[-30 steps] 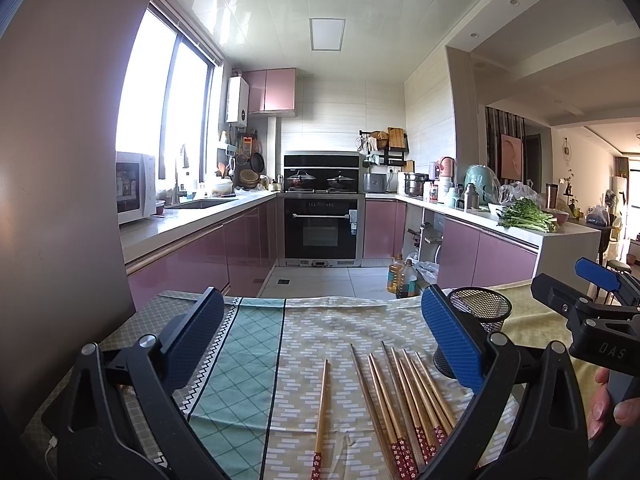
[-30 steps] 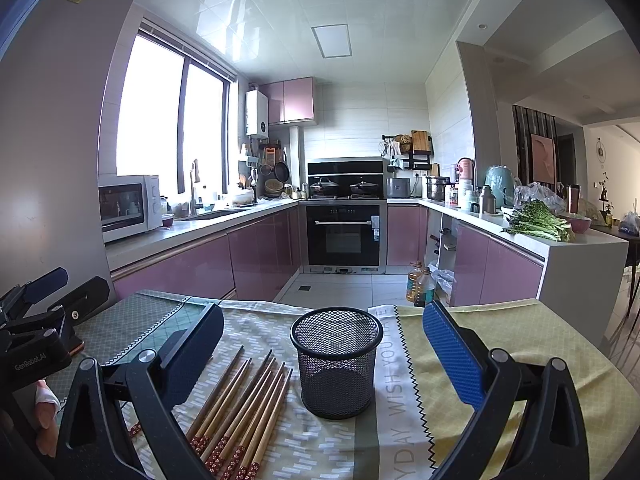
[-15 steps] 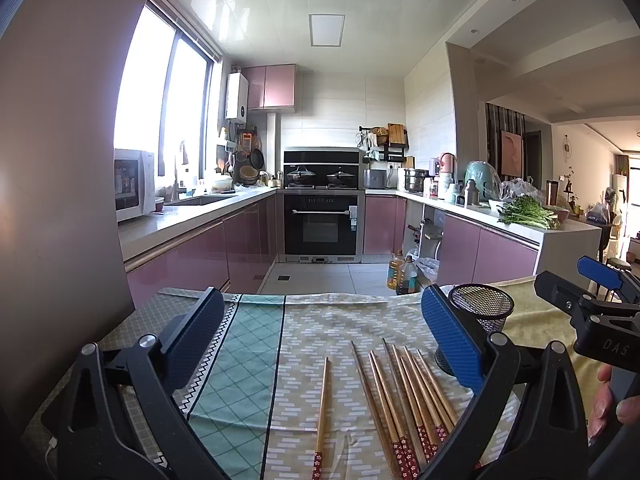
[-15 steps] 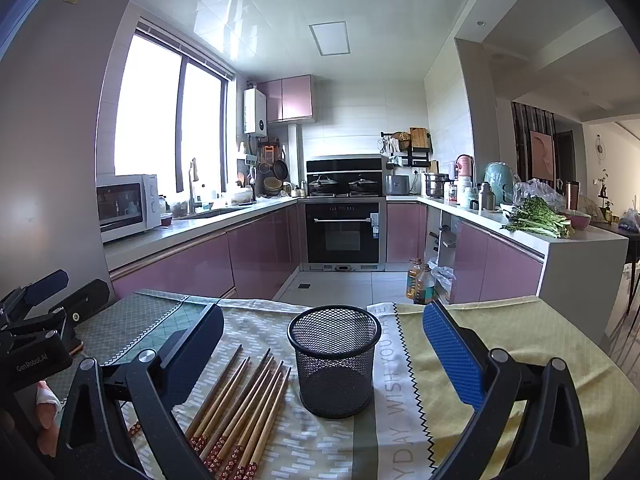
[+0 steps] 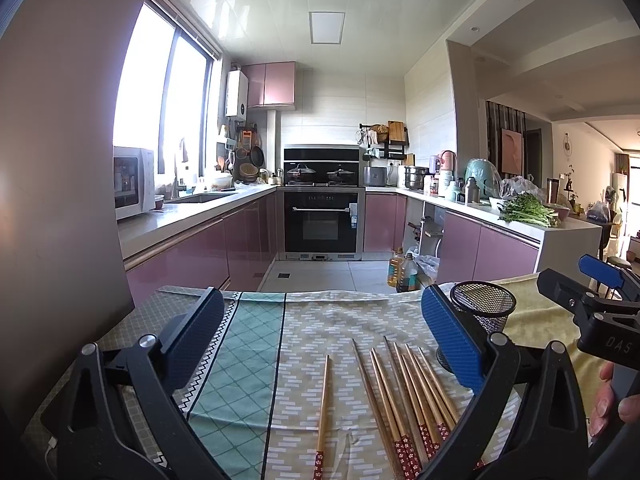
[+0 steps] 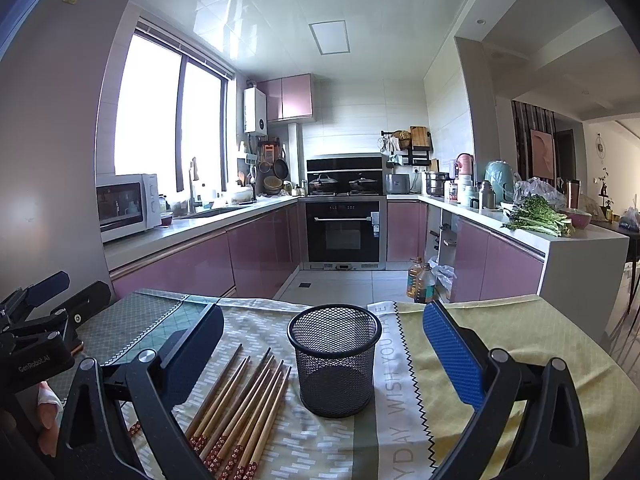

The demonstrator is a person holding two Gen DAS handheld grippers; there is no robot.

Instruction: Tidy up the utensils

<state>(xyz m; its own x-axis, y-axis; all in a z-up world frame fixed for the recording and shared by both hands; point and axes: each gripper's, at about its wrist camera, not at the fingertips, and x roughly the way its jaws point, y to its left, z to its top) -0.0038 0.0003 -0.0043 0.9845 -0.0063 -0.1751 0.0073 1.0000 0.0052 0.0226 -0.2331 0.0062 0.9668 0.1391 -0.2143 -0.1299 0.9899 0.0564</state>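
Several wooden chopsticks with red patterned ends (image 5: 408,396) lie side by side on the table cloth; they also show in the right wrist view (image 6: 240,404). One chopstick (image 5: 323,404) lies apart to their left. A black mesh holder (image 6: 334,360) stands upright and empty to their right, also seen in the left wrist view (image 5: 482,312). My left gripper (image 5: 320,340) is open and empty above the chopsticks. My right gripper (image 6: 322,344) is open and empty, with the holder between its fingers' line of sight.
The table has a patterned cloth (image 5: 248,360) on the left and a yellow cloth (image 6: 520,344) on the right. Its far edge (image 5: 320,294) drops to the kitchen floor. Oil bottles (image 6: 420,280) stand on the floor beyond.
Both grippers have barely shifted; the views sit very slightly lower. Nothing on the table has moved.
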